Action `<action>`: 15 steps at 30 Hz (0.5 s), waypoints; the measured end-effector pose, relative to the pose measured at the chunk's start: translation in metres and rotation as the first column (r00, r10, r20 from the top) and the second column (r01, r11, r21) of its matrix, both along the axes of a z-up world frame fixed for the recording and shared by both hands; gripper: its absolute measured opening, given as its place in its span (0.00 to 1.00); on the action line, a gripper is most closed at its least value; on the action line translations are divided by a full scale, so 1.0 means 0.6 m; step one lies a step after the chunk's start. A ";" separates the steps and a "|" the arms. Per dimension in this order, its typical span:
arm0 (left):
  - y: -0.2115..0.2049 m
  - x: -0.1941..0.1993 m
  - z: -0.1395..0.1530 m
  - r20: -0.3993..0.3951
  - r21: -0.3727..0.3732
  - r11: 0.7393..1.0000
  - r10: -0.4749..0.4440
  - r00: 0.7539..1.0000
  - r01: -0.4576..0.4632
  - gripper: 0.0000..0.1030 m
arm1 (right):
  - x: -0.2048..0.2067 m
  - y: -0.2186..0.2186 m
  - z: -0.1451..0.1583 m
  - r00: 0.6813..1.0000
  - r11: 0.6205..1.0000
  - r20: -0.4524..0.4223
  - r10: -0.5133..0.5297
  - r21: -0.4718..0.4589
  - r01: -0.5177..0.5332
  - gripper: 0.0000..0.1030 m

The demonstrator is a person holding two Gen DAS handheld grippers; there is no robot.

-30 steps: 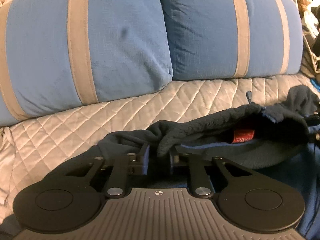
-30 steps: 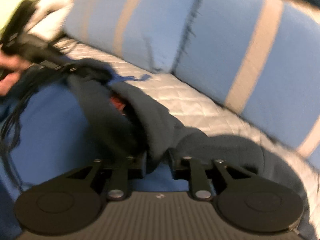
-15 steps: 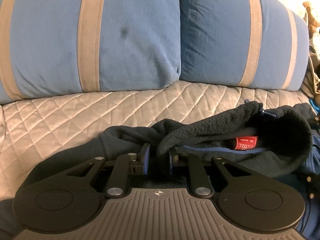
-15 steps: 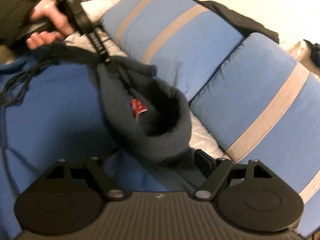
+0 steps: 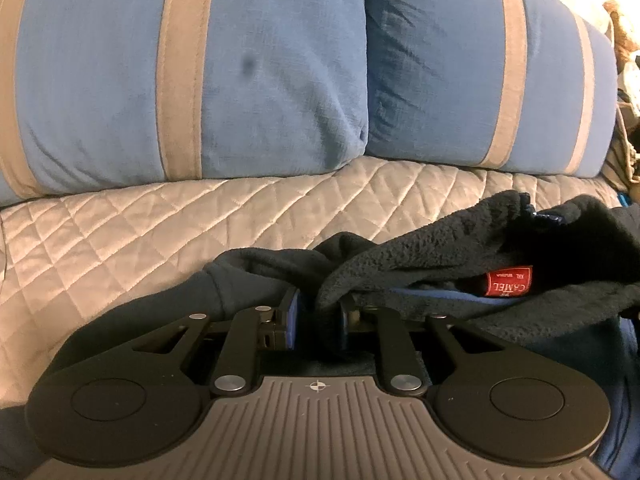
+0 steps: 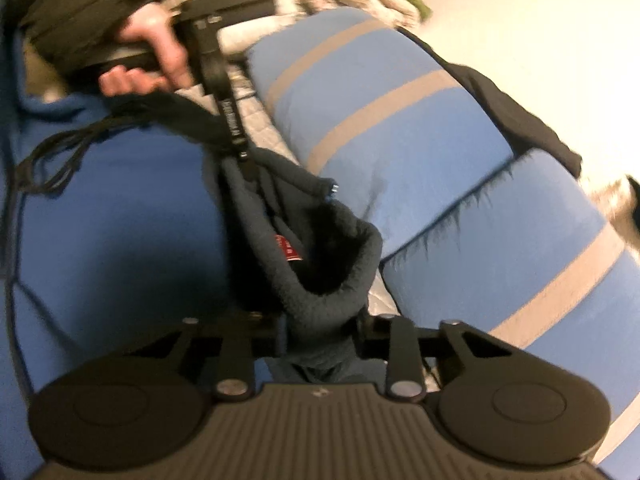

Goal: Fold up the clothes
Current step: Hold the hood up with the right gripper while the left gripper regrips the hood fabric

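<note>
Both tongs grip my dark fleece garment (image 5: 440, 252): left tongs (image 5: 316, 316) clamp one collar edge, right tongs (image 6: 320, 332) apparently the other. It hangs between them above the sofa (image 5: 200, 216), unfolded; every fold remains.

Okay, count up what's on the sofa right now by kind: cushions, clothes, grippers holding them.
Blue back cushions with tan stripes: 2
Dark fleece garment with a red label: 1
Grippers shut on the garment: 2, left gripper and right gripper
Total: 5
</note>
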State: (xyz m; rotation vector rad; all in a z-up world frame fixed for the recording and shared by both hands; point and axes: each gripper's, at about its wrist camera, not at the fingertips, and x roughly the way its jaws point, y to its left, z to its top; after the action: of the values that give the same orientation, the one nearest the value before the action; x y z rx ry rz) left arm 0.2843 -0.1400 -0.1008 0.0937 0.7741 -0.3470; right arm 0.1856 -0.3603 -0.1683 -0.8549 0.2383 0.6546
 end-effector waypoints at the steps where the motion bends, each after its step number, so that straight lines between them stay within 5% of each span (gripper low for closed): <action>1: 0.001 -0.001 0.001 0.003 -0.002 1.000 0.000 1.000 0.000 0.31 | -0.005 0.002 0.000 1.000 1.000 0.004 0.013 -0.019 -0.013 0.22; 8: 0.015 -0.035 0.035 0.094 -0.044 0.991 -0.124 0.988 0.129 0.60 | 0.000 -0.011 0.001 1.000 0.999 -0.020 -0.004 -0.033 0.004 0.20; 11: 0.017 -0.063 0.048 0.170 -0.009 0.970 -0.238 0.956 0.242 0.74 | 0.009 -0.020 0.006 0.999 1.000 -0.045 -0.018 -0.002 0.018 0.20; 15: 0.004 -0.077 0.036 0.200 0.122 0.924 -0.382 0.902 0.364 0.75 | 0.021 -0.033 0.013 0.996 0.999 -0.079 -0.035 0.039 0.038 0.20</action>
State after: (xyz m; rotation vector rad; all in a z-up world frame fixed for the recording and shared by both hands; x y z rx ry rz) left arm 0.2383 -0.1375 -0.0790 0.3560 0.5456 -0.6589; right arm 0.1985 -0.3798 -0.1606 -0.7852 0.3093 0.6575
